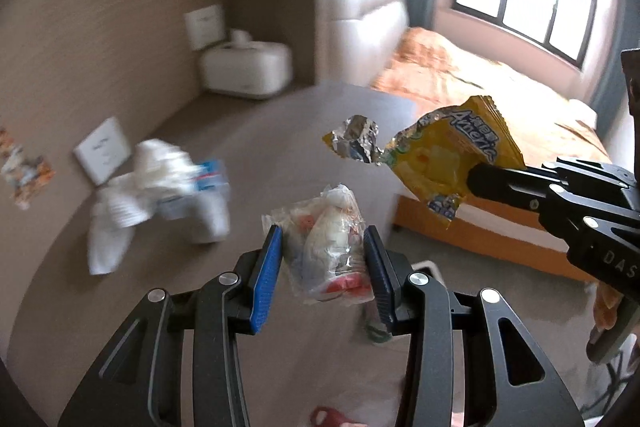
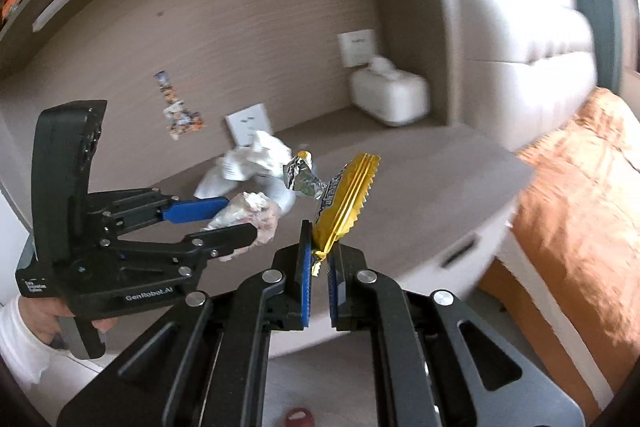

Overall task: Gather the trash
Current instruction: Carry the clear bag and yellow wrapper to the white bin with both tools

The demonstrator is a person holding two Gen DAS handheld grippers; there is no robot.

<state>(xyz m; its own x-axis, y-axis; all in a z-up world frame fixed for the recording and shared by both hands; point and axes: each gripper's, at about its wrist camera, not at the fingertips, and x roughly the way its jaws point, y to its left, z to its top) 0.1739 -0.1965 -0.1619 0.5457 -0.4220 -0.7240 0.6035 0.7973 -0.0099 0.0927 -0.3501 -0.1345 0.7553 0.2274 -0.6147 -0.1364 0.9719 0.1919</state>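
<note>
My left gripper (image 1: 323, 233) is shut on a crumpled clear plastic wrapper (image 1: 326, 247) with red and white print, held in the air above the grey desk (image 1: 260, 155). In the right wrist view the same gripper (image 2: 240, 217) shows from the side with the wrapper (image 2: 256, 215) between its fingers. My right gripper (image 2: 320, 239) is shut on a yellow snack bag (image 2: 344, 203) whose torn foil end (image 2: 302, 179) sticks up. From the left wrist view, the yellow bag (image 1: 444, 155) hangs at the right gripper's tip (image 1: 476, 175). A heap of white crumpled paper and tissue (image 1: 160, 195) lies on the desk.
A white box-shaped device (image 1: 246, 67) stands in the desk's back corner by wall sockets (image 1: 103, 151). A bed with an orange cover (image 1: 460, 83) borders the desk on the right, with a padded white headboard (image 2: 520, 67). A sleeved hand (image 2: 24, 331) holds the left gripper.
</note>
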